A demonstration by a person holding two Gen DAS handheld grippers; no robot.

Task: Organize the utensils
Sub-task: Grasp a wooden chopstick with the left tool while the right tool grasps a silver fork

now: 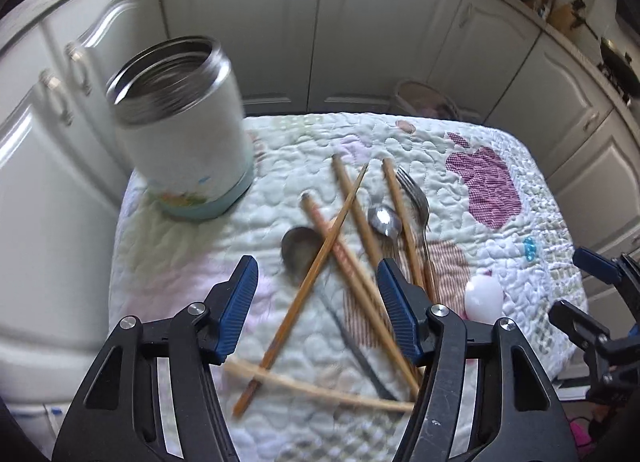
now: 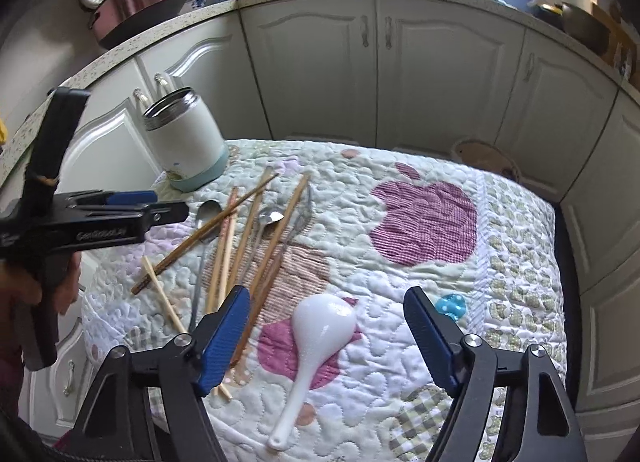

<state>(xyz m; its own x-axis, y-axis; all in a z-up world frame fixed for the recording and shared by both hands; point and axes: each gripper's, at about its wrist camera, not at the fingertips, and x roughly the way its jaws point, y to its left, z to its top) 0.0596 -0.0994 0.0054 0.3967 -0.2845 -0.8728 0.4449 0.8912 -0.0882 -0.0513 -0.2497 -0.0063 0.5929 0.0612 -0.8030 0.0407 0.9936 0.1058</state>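
A loose pile of chopsticks [image 1: 352,238], metal spoons and a fork [image 1: 416,201] lies mid-quilt [image 2: 400,302]. At ten o'clock stands an open steel-rimmed jar [image 2: 184,141]. A white spoon [image 2: 316,334] lies at five o'clock. Left gripper [image 1: 318,302] and right gripper [image 2: 328,338] hang above, jaws apart, empty. Best to pinch one piece mid-shaft. Writing on the left gripper is too blurred to read.

Quilted cloth cover [image 2: 400,302], matt; glossy white spoon [image 2: 320,326], perhaps ceramic; wooden chopsticks [image 2: 276,234]; shiny metal fork [image 1: 416,197].
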